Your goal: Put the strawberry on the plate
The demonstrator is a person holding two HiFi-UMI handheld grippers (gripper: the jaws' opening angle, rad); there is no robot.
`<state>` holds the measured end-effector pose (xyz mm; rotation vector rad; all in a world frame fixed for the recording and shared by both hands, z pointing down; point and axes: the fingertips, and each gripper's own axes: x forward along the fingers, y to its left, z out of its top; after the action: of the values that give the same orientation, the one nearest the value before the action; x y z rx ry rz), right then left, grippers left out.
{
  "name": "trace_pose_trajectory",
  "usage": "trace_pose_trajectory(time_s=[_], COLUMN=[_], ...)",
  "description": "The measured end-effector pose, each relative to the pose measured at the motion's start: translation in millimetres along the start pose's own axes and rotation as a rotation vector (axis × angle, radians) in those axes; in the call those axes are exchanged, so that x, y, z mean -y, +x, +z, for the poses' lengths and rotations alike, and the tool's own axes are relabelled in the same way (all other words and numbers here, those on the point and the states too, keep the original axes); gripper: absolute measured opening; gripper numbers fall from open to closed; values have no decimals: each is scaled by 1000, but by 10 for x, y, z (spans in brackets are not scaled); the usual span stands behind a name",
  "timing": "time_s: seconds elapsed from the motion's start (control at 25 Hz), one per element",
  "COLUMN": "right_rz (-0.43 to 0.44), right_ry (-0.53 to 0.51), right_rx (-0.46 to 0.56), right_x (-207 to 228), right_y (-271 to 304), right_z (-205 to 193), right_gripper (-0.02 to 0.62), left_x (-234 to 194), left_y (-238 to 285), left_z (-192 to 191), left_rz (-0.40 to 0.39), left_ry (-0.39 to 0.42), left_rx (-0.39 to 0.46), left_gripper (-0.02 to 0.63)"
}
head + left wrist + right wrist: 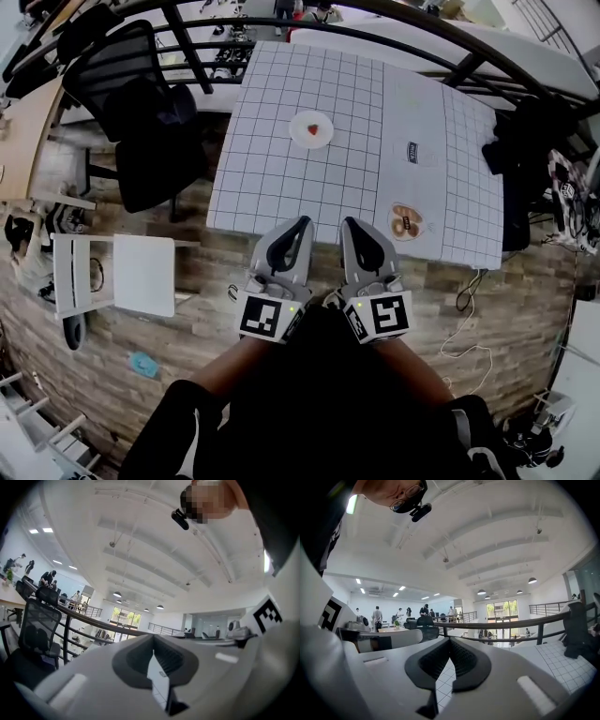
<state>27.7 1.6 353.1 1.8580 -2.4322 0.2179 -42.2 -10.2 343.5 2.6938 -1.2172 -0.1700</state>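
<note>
My left gripper: jaws pressed together, empty, parked lower centre.
My right gripper: same; nothing to carry.
Red strawberry: upper centre, on small round white plate; task looks complete.

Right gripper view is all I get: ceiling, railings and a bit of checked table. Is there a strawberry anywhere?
Observer: Yes. The head view shows the strawberry lying on a small white plate toward the far side of the table.
Operator: Is either gripper near it?
Observer: No. The left gripper and right gripper sit side by side at the table's near edge, well short of the plate.
Operator: Is the left one holding anything?
Observer: No. Its own view shows its jaws together, nothing between them.
</note>
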Motion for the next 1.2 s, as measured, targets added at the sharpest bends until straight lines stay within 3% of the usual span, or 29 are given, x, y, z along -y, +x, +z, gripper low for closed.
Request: trace_pose_trajectory(time_s=[0.44, 0.64, 0.8, 1.2], right_rz=[-36, -40, -31, -58], right_ry=[24, 8, 37, -24], right_rx=[33, 66, 67, 78], right_x=[438, 563, 684, 792], right_y=[-980, -1366, -1549, -1760], right_z=[-57, -147, -252, -210], right_gripper=[-2, -2, -2, -2], left_x=[1100, 1430, 1722, 2009], left_y=[-80, -160, -197, -147], left_z=[-128, -234, -368, -325], left_rz=[-50, -52, -49, -74], left_ry=[65, 134, 129, 139], left_rx=[-17, -13, -22, -1], left_gripper=[6, 6, 6, 6])
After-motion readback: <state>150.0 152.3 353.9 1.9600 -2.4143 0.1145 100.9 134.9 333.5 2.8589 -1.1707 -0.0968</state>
